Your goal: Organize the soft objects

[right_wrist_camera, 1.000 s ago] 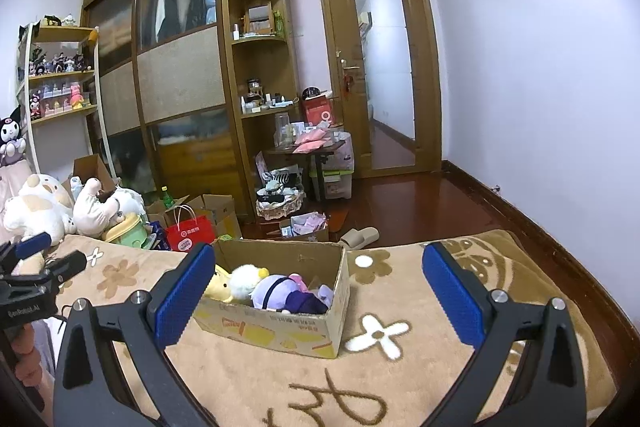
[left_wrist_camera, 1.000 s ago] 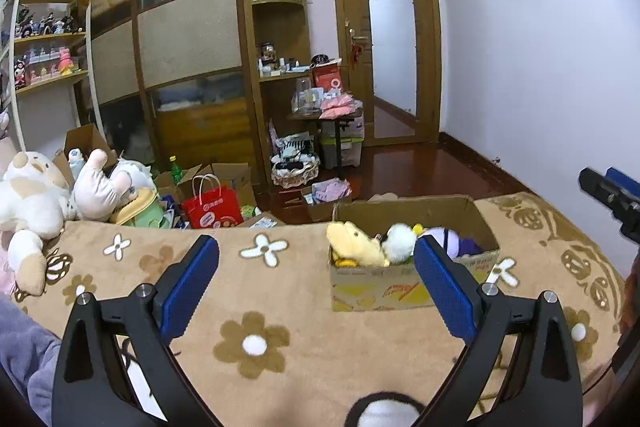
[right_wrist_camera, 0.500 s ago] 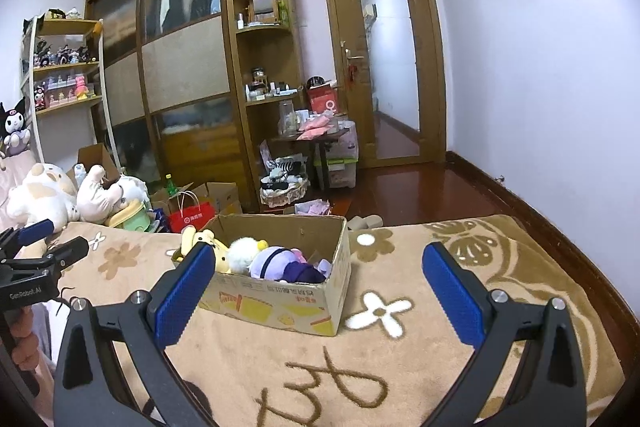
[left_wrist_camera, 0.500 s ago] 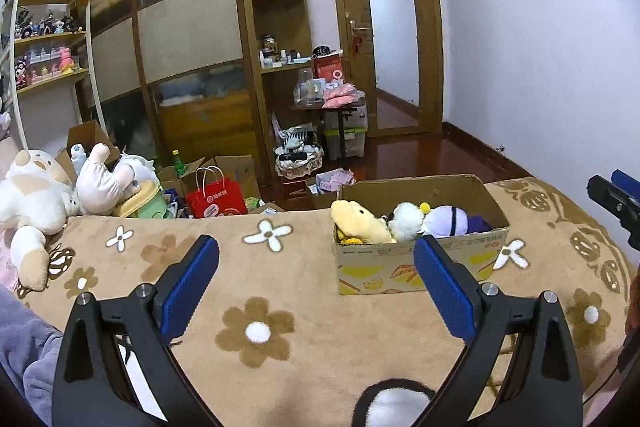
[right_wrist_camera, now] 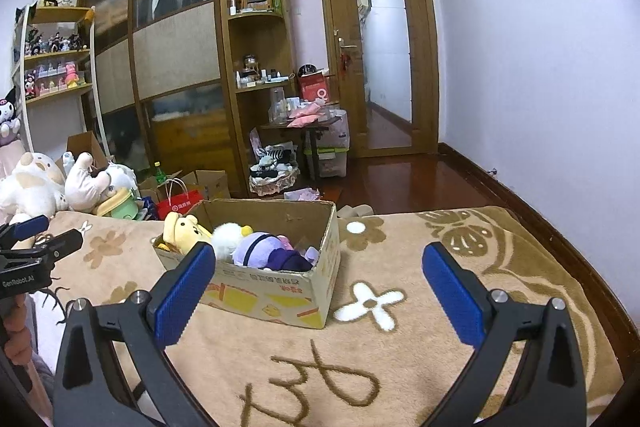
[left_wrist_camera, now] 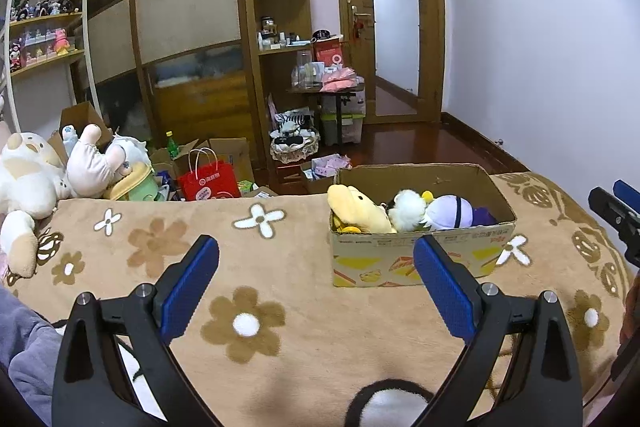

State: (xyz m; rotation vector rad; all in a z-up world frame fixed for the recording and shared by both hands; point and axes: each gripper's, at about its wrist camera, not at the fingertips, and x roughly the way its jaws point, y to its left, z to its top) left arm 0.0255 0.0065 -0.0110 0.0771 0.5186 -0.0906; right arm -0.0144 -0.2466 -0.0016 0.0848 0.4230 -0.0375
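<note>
A cardboard box [left_wrist_camera: 420,263] [right_wrist_camera: 280,291] stands on the brown flowered blanket [left_wrist_camera: 280,291]. It holds a yellow plush [left_wrist_camera: 356,209] [right_wrist_camera: 186,231], a white plush [left_wrist_camera: 408,207] [right_wrist_camera: 228,237] and a purple plush [left_wrist_camera: 452,211] [right_wrist_camera: 260,251]. My left gripper [left_wrist_camera: 316,287] is open and empty, above the blanket, short of the box. My right gripper [right_wrist_camera: 320,287] is open and empty, just in front of the box. Each gripper shows at the edge of the other's view.
Large white plush toys [left_wrist_camera: 32,183] [right_wrist_camera: 36,183] lie at the bed's far left. Past the bed stand a red bag [left_wrist_camera: 210,181], open cartons, a small table [left_wrist_camera: 332,91], a wardrobe and a door. A white wall runs on the right.
Both grippers have tilted down a little and drawn slightly toward the box, which now sits lower and larger in both views. Both stay open and empty.
</note>
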